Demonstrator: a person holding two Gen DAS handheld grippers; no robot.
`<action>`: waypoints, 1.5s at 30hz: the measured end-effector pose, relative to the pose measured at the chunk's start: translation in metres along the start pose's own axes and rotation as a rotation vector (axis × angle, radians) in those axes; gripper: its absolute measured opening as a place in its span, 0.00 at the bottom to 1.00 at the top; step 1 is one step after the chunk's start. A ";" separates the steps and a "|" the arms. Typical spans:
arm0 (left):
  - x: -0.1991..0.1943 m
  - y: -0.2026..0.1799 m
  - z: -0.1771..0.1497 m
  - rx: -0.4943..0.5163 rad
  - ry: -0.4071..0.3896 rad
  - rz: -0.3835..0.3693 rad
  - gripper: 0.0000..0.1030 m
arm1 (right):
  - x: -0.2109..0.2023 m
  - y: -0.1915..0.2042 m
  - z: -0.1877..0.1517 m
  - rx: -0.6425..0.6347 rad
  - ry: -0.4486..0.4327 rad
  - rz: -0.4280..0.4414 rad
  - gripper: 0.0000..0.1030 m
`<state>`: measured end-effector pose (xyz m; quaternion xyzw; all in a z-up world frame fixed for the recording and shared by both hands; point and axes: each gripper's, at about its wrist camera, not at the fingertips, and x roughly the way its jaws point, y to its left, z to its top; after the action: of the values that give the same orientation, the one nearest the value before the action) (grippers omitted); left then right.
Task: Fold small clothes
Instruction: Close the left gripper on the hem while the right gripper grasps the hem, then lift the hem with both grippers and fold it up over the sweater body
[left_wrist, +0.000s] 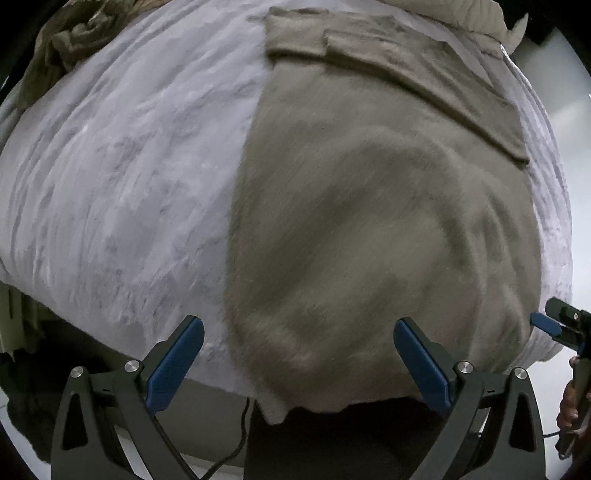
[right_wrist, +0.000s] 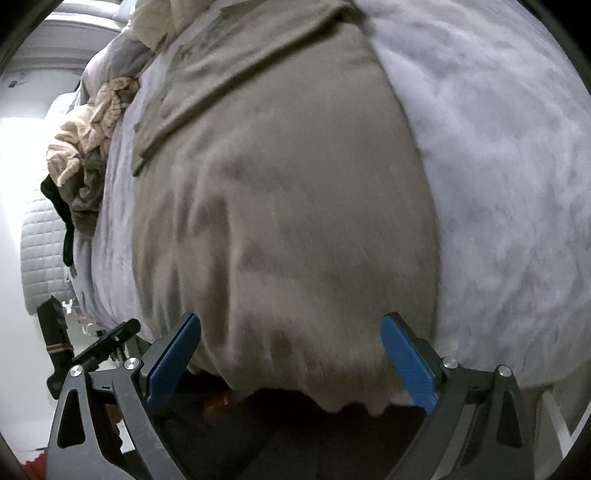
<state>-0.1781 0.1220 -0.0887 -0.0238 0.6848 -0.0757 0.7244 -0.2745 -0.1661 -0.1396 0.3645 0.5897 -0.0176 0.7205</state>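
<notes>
Left wrist view: the left gripper (left_wrist: 299, 363) hangs with its blue-padded fingers (left_wrist: 173, 365) spread wide apart, holding nothing. Beneath and ahead of it a taupe garment (left_wrist: 369, 221) lies flat on a bed covered by a pale lavender blanket (left_wrist: 122, 177), its hem reaching the bed's near edge. A folded strip of the same fabric crosses its far end. The right gripper (left_wrist: 554, 326) enters at the right edge beside the garment's corner; its state cannot be told here. A crumpled brown cloth (left_wrist: 62, 40) sits at the far left corner.

Right wrist view: the right gripper (right_wrist: 290, 360) stands open and empty over the garment's (right_wrist: 288, 206) near hem. A heap of beige clothes (right_wrist: 88, 133) lies along the bed's left edge.
</notes>
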 end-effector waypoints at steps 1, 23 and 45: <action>0.002 0.003 -0.003 0.000 0.003 -0.004 1.00 | 0.001 -0.002 -0.006 0.005 -0.002 -0.002 0.96; 0.048 0.026 -0.031 0.015 0.056 -0.208 0.60 | 0.033 -0.054 -0.065 0.170 -0.013 0.118 0.53; -0.053 0.008 0.117 -0.044 -0.208 -0.430 0.12 | -0.043 0.005 0.107 0.114 -0.205 0.484 0.09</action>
<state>-0.0639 0.1298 -0.0300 -0.1924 0.5870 -0.2104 0.7577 -0.1954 -0.2382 -0.0959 0.5310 0.4073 0.0851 0.7382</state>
